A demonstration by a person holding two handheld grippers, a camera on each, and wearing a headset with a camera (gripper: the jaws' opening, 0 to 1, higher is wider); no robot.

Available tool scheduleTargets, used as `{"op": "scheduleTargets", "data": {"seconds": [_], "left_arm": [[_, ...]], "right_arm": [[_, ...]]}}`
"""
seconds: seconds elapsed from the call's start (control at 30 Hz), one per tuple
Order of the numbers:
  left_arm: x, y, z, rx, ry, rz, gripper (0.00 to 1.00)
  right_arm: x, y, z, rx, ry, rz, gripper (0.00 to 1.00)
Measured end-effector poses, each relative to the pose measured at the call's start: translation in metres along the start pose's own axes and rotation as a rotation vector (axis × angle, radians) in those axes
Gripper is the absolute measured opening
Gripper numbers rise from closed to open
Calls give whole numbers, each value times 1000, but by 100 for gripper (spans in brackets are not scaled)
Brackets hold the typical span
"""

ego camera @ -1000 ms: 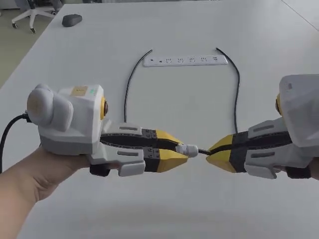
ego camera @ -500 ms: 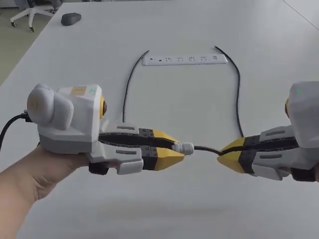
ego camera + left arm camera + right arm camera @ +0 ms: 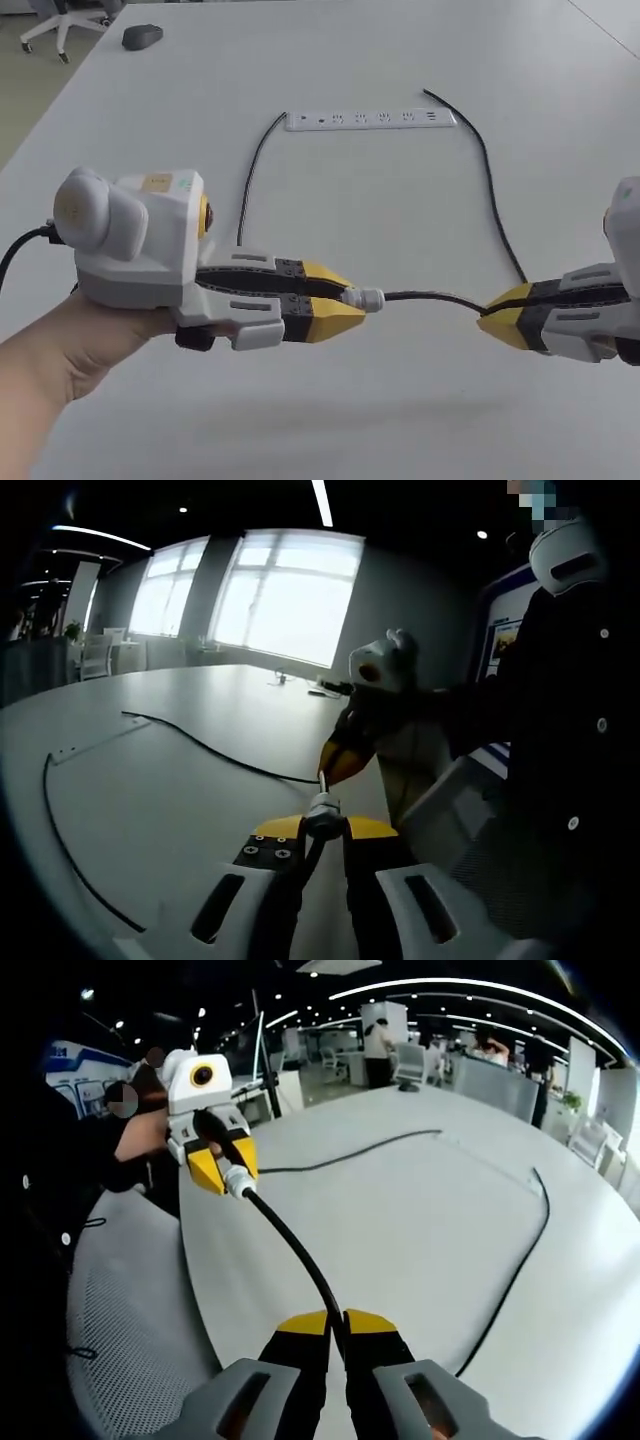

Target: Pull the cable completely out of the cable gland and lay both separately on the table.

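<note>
The white table (image 3: 400, 200) stretches out ahead of me in an open office, with a white power strip (image 3: 370, 120) lying flat near its far side. I hold both grippers above the surface, well apart, so the stretch between them can be drawn straight.

My left gripper (image 3: 355, 300) is closed around the body of the cable gland (image 3: 368, 298), whose pale nose pokes out just past the yellow tips. That anchors the gland so only the cable slides. My right gripper (image 3: 487, 318) is clamped on the black cable (image 3: 430, 296), jaws nearly together with the cable pinched in the slit between them. The cable runs in a slight sag from the gland's nose to my right tips.

Beyond my right jaws the cable trails back over the table toward the strip's right end. Another black length curves from behind my left gripper toward the strip's left end. It looks like the same cable threaded through, though the jaws hide where it enters the gland. I judge it is not yet pulled free.
</note>
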State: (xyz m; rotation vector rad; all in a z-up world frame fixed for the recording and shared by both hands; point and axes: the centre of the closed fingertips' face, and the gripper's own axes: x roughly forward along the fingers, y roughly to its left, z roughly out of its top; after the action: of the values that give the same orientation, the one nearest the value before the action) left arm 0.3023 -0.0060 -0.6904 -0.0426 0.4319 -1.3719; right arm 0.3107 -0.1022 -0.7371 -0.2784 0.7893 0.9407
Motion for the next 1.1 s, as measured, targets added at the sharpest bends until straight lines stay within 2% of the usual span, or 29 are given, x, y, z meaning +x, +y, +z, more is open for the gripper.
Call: {"op": "scheduleTargets", "data": {"seconds": [0.2, 0.37, 0.5, 0.63, 0.73, 0.83, 0.9, 0.97, 1.0, 1.03, 1.07, 1.1], "left_arm": [[0, -1, -3, 9, 14, -3, 15], [-1, 0, -3, 0, 8, -2, 15], [0, -4, -1, -9, -3, -17, 15], [2, -4, -2, 0, 8, -13, 15], [2, -4, -3, 3, 16, -11, 15], [0, -3, -1, 7, 10, 0, 15], [-1, -3, -1, 9, 10, 1, 15], [-1, -3, -2, 11, 14, 2, 15], [-1, -4, -2, 8, 14, 0, 15], [0, -5, -1, 7, 8, -1, 15], [0, -5, 0, 3, 3, -1, 15], [0, -5, 0, 4, 4, -2, 15]], "right_arm": [[2, -9, -17, 28, 44, -16, 0], [0, -17, -25, 60, 70, -37, 0], [0, -18, -25, 50, 74, -42, 0], [0, -18, -28, 40, 91, -54, 0], [0, -17, -30, 27, 106, -43, 1], [-3, -14, -29, -17, 113, -41, 4], [-5, -9, -25, -24, 97, -23, 10], [-5, 3, -16, -15, 68, 26, 10], [-6, 9, -5, -23, 26, 42, 10], [-6, 12, 2, -50, 4, 48, 12], [-8, 16, 4, -49, 17, 47, 12], [-8, 22, 14, -83, -9, 59, 12]]}}
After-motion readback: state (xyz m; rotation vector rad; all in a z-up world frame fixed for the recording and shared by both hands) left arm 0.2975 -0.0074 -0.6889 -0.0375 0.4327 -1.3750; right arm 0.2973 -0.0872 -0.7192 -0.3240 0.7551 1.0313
